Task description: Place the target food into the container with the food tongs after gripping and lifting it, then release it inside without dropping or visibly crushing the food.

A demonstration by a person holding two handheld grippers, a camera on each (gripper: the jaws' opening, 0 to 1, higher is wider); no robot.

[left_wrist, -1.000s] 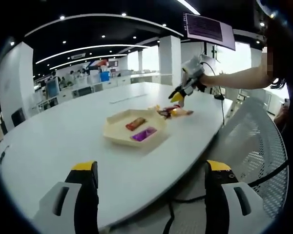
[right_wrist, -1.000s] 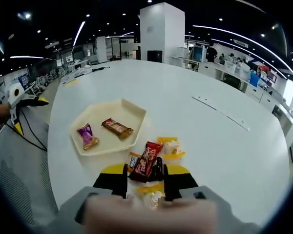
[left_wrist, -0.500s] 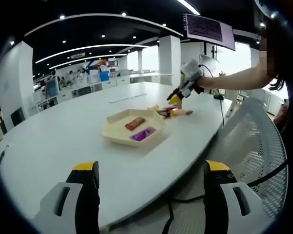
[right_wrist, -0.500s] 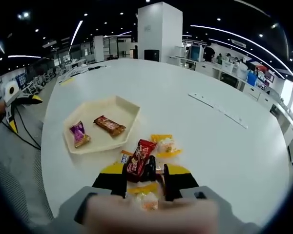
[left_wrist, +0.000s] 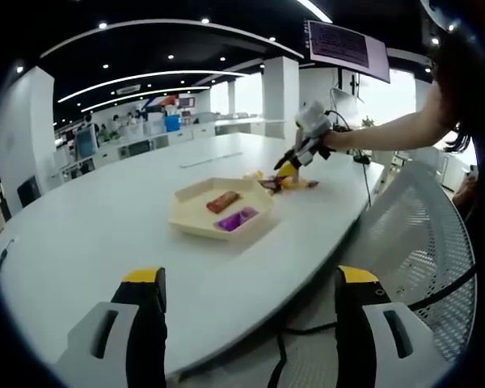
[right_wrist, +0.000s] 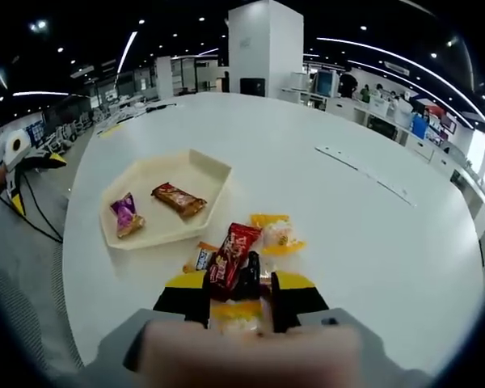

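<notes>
The right hand-held gripper (right_wrist: 241,295) is closed on black tongs (right_wrist: 250,271) holding the red snack bar (right_wrist: 230,255) above the worktop (right_wrist: 372,242), right of the tray (right_wrist: 202,166). The wrapper appears light, slippery and crushable; grip mid-length. The left hand-held gripper (left_wrist: 242,319) is open.

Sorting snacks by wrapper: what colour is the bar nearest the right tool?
Red wrapper, clearest in the right gripper view.

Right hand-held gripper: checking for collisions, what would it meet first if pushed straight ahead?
Probably nothing new: the right hand-held gripper already holds the red snack packet; beyond it comes bare white table, though depth is unclear.
</notes>
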